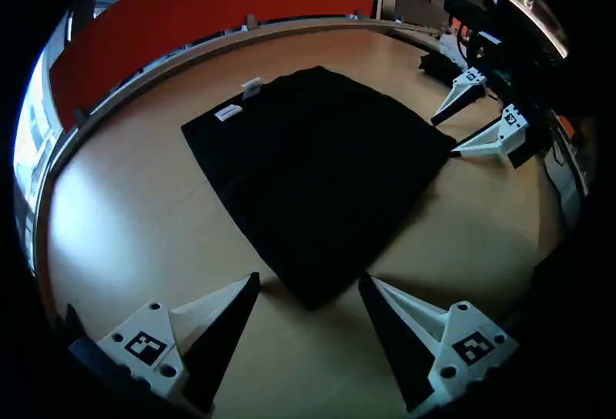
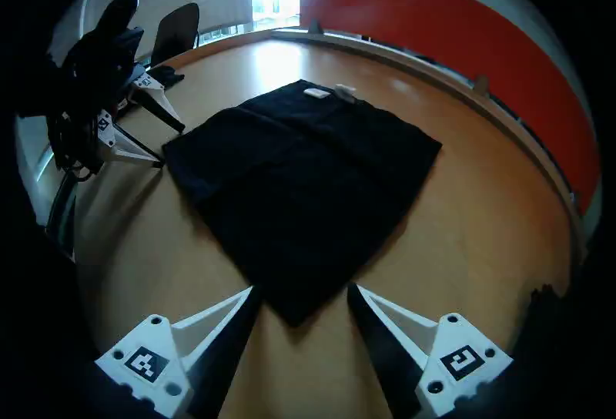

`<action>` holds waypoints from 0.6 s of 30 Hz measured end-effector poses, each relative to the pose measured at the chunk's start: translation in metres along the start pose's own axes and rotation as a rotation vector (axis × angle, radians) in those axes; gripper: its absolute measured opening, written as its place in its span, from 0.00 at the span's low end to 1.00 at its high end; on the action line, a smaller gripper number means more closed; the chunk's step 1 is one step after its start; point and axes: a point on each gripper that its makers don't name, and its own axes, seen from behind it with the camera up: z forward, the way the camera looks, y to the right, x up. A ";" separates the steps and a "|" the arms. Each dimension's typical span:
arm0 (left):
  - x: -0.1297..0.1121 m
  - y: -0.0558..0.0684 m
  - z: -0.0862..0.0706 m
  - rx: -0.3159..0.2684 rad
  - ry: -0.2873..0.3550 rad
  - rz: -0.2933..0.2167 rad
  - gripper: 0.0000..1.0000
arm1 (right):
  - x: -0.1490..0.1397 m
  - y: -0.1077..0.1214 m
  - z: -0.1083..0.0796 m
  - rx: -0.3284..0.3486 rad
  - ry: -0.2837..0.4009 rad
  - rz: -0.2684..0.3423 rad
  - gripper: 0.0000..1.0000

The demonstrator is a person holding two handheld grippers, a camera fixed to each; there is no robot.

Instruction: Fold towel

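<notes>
Left gripper (image 1: 308, 276): entered at 6 o'clock in the left gripper view, jaws spread wide, nothing gripped. The nearest corner of the black rectangular cloth towel (image 1: 316, 165) lies between the two fingers, unpinched. Right gripper (image 2: 301, 288): entered at 6 o'clock in the right gripper view, jaws likewise wide apart and empty, with a neighbouring towel corner lying between its fingers. Towel: laid flat on the light wooden table (image 1: 138, 211), with small white labels (image 1: 229, 112) noted at its far edge, toward 11 o'clock. Progress: the fold in hand is judged not yet begun. Both near corners remain to be pinched, lifted and carried across to the far edge. Whether the cloth is already doubled cannot be told. Red partition panel (image 1: 215, 3): listed farthest, at 12 o'clock beyond the table's rim.
</notes>
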 end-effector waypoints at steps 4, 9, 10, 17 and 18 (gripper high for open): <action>0.001 -0.004 0.000 0.015 -0.004 -0.008 0.82 | 0.000 -0.001 0.000 0.006 0.000 -0.005 0.74; 0.001 -0.006 0.001 0.026 -0.006 -0.021 0.76 | 0.001 -0.003 0.001 0.007 -0.002 -0.006 0.67; 0.001 -0.005 0.001 0.027 -0.006 -0.021 0.75 | 0.001 -0.003 0.001 0.007 -0.002 -0.006 0.67; 0.002 -0.002 0.001 0.023 -0.007 -0.015 0.66 | 0.002 -0.002 0.002 0.008 -0.004 -0.006 0.61; 0.002 -0.001 0.002 0.022 -0.008 -0.014 0.63 | 0.002 -0.002 0.002 0.008 -0.005 -0.006 0.60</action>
